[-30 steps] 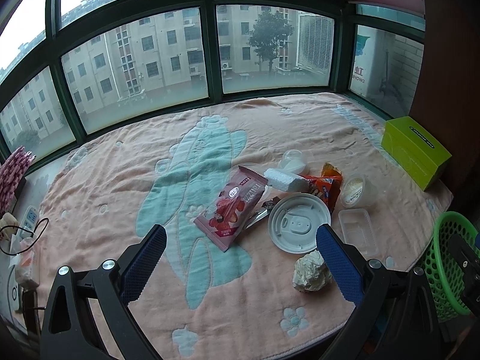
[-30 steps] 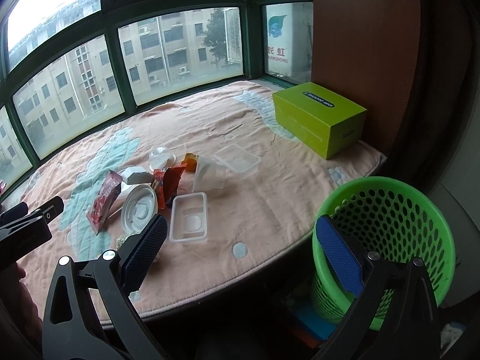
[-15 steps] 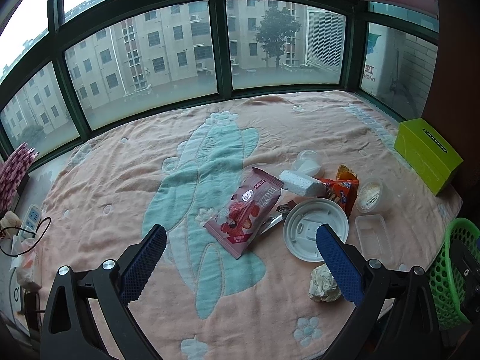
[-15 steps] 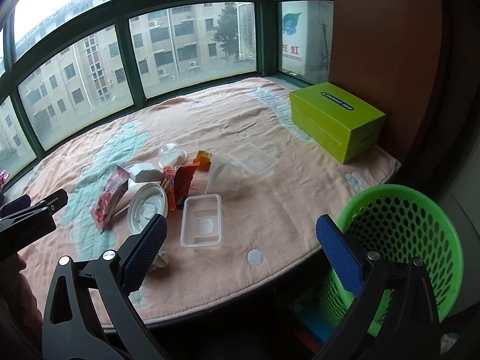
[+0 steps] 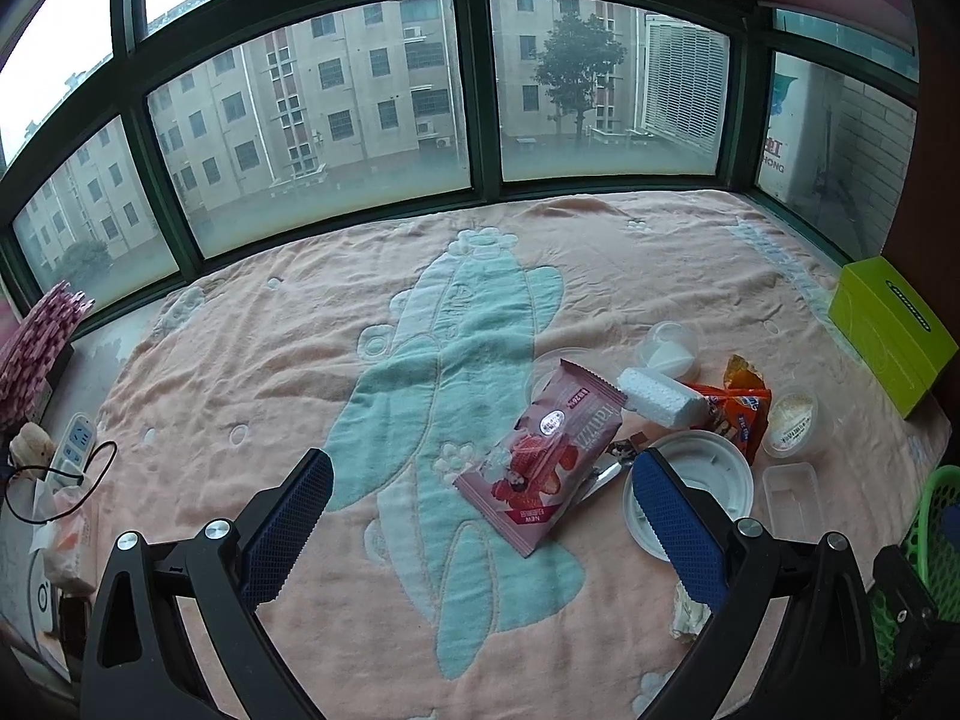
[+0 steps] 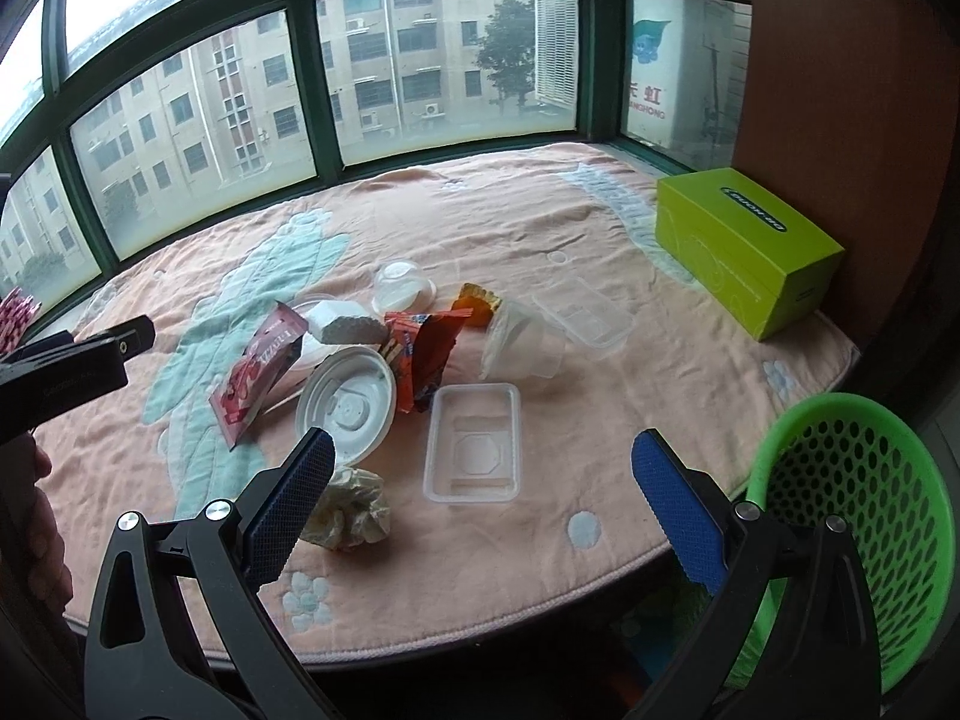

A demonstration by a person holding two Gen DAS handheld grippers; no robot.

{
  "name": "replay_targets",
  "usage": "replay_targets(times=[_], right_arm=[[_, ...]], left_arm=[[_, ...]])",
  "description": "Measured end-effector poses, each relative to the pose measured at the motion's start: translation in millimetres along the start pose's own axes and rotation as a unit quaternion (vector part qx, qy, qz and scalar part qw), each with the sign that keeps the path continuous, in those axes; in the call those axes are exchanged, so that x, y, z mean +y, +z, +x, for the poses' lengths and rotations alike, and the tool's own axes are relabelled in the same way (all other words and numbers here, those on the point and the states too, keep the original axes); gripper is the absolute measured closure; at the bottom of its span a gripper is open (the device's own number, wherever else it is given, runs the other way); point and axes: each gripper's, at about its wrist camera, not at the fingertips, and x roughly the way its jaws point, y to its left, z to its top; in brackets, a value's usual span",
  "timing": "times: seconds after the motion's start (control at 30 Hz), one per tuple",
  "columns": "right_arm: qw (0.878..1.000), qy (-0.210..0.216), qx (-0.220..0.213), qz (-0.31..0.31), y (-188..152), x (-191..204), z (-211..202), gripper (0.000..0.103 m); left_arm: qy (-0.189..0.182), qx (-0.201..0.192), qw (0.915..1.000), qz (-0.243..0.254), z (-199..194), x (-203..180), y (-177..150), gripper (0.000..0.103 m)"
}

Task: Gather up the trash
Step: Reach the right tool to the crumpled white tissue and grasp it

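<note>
Trash lies in a cluster on the pink blanket (image 5: 252, 372): a pink snack wrapper (image 5: 543, 459), a white foam block (image 5: 657, 399), an orange wrapper (image 5: 735, 411), a white round lid (image 6: 348, 405), a clear rectangular tray (image 6: 474, 444), a clear cup on its side (image 6: 522, 342) and a crumpled paper ball (image 6: 354, 510). My left gripper (image 5: 480, 516) is open and empty, just short of the pink wrapper. My right gripper (image 6: 483, 498) is open and empty above the tray. A green perforated bin (image 6: 864, 516) stands off the blanket's right edge.
A lime green box (image 6: 747, 249) sits at the far right by a brown wall. Windows ring the far side. A power strip with cable (image 5: 72, 450) and a pink patterned object (image 5: 36, 336) lie at the left edge. The left gripper's body (image 6: 72, 360) shows in the right wrist view.
Both grippers have moved forward toward the trash cluster; the items look larger and nearer. Both stay open and empty.
</note>
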Motion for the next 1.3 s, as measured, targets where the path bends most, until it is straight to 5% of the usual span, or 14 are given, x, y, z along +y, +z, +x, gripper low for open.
replay_targets(times=[0.37, 0.63, 1.1, 1.3], right_arm=[[0.996, 0.069, 0.049, -0.031, -19.5, 40.5, 40.4, 0.01], [0.991, 0.082, 0.089, -0.055, -31.9, 64.0, 78.8, 0.019], [0.99, 0.094, 0.097, -0.049, -33.6, 62.4, 85.9, 0.047], [0.99, 0.097, 0.094, -0.037, -30.6, 53.0, 76.6, 0.048]], left_arm=[[0.015, 0.008, 0.9997, -0.018, 17.8, 33.2, 7.1, 0.006], [0.008, 0.021, 0.9996, -0.019, 31.4, 54.6, 0.2, 0.006], [-0.095, 0.065, 0.9926, 0.04, 78.0, 23.8, -6.7, 0.006], [-0.127, 0.082, 0.9859, 0.071, 105.8, 4.1, -3.9, 0.006]])
